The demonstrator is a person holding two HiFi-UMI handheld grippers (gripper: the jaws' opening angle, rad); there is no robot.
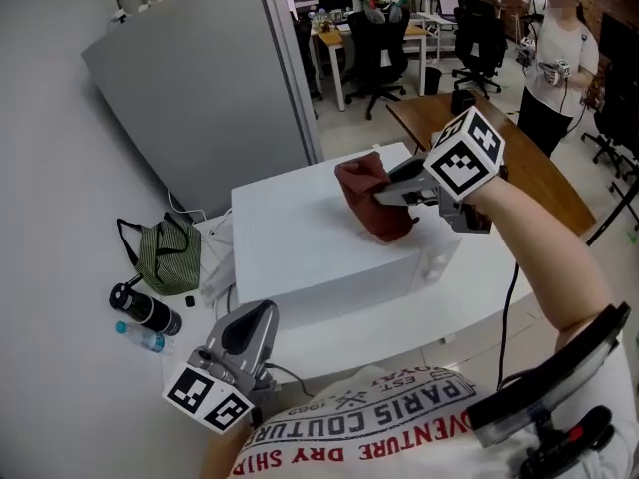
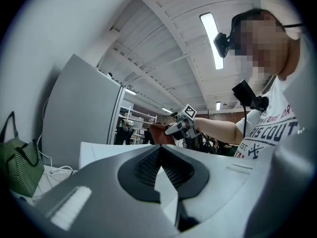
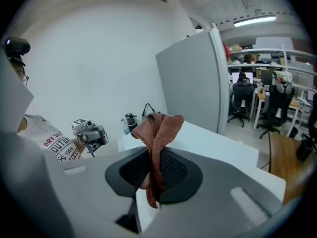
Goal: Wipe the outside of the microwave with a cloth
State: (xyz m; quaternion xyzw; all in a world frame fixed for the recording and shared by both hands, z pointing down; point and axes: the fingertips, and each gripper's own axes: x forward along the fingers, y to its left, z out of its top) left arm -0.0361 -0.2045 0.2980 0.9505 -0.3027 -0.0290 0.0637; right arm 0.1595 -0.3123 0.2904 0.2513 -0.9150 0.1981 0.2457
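A white microwave (image 1: 300, 238) stands on a white table (image 1: 399, 327). My right gripper (image 1: 384, 196) is shut on a reddish-brown cloth (image 1: 371, 203), which hangs bunched over the right part of the microwave's top. In the right gripper view the cloth (image 3: 157, 125) rises from between the jaws of that gripper (image 3: 157, 155) and droops below them, with the microwave's top (image 3: 218, 143) beyond. My left gripper (image 1: 258, 312) is low at the front left, near my body and off the microwave, shut with nothing in it (image 2: 159, 150).
A green striped bag (image 1: 168, 252), a black flask (image 1: 145, 310) and a water bottle (image 1: 140, 337) lie left of the microwave. A grey partition (image 1: 210, 98) stands behind it. A brown table (image 1: 529, 168), office chairs (image 1: 379, 38) and a standing person (image 1: 554, 58) are at the back right.
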